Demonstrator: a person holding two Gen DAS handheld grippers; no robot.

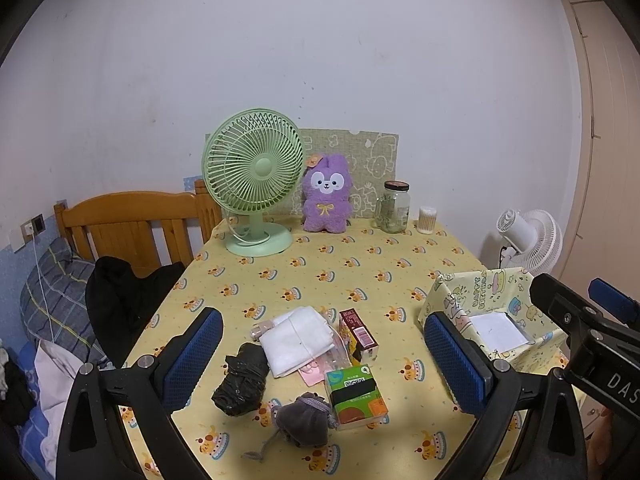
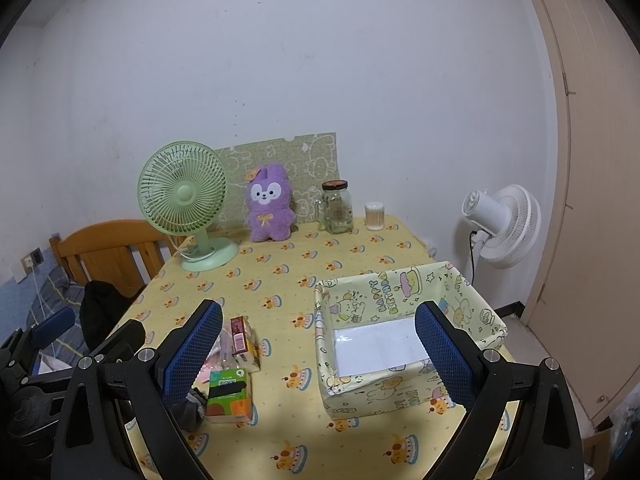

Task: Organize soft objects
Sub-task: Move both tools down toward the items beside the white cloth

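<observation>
1. Two hand-held grippers hang above a table (image 1: 360, 276) covered in a yellow cake-print cloth; the left gripper (image 1: 320, 356) has its blue fingers spread wide and holds nothing.
2. The right gripper (image 2: 320, 354) is likewise released and empty, poised over the near edge of a paper-wrapped box (image 2: 400, 396) at the table's right.
3. The box stands open, its white floor bare.
4. A pile of small things lies at the near left of the table, between the left gripper's fingers: a folded white towel (image 1: 298, 338), its long axis running from near left to far right, rests on a pink packet (image 1: 314, 372).
5. A rolled black bundle (image 1: 242, 380) lies just left of the towel, long axis near to far.
6. A grey drawstring pouch (image 1: 306, 420) sits nearest, its cord trailing to the near left.
7. A green tissue pack (image 1: 354, 396) touches the pouch; a dark red carton (image 1: 360, 336) points away behind it.
8. Against the far wall stand a green fan (image 1: 254, 178), a purple plush rabbit (image 1: 326, 196) upright, a glass jar (image 1: 394, 208) and a cotton-swab tub (image 1: 427, 220).
</observation>
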